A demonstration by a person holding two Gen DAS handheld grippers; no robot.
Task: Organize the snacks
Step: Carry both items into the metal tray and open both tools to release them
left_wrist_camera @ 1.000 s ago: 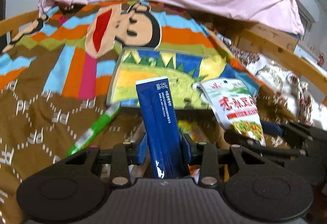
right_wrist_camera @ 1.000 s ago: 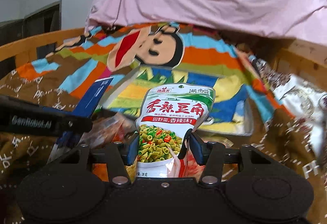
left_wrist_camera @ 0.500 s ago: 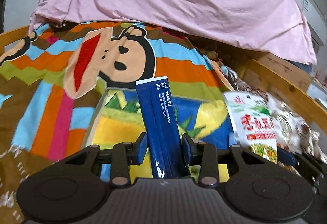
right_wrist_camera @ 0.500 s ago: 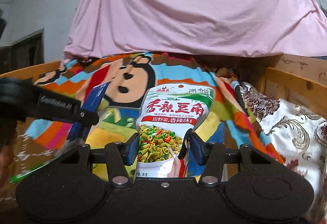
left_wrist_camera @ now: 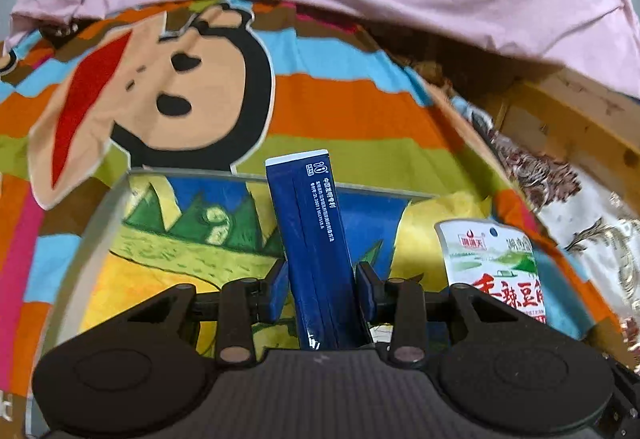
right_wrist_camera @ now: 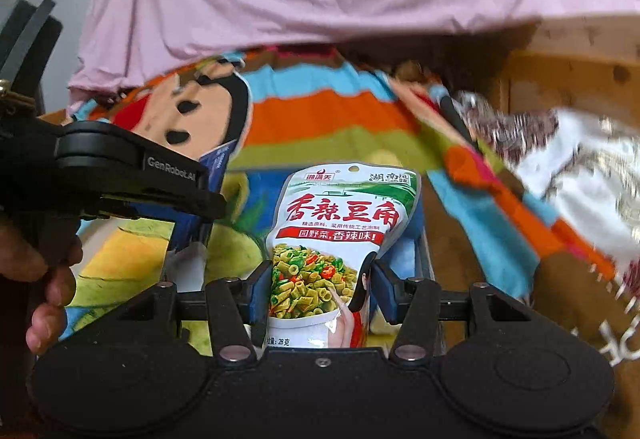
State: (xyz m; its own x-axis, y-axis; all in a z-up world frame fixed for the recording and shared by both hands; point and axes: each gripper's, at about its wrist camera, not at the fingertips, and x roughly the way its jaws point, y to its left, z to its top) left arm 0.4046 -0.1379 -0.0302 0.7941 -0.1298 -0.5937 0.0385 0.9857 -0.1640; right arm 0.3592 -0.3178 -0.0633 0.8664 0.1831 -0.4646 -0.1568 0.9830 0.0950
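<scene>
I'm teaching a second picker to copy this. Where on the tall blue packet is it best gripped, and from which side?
Grip the blue packet low on its body, across the narrow width, coming from its bottom end as the left gripper does now. It is long, slim and flat, so pads on its two long edges fit easily, and the upper part stands free to go first into the tray.
</scene>
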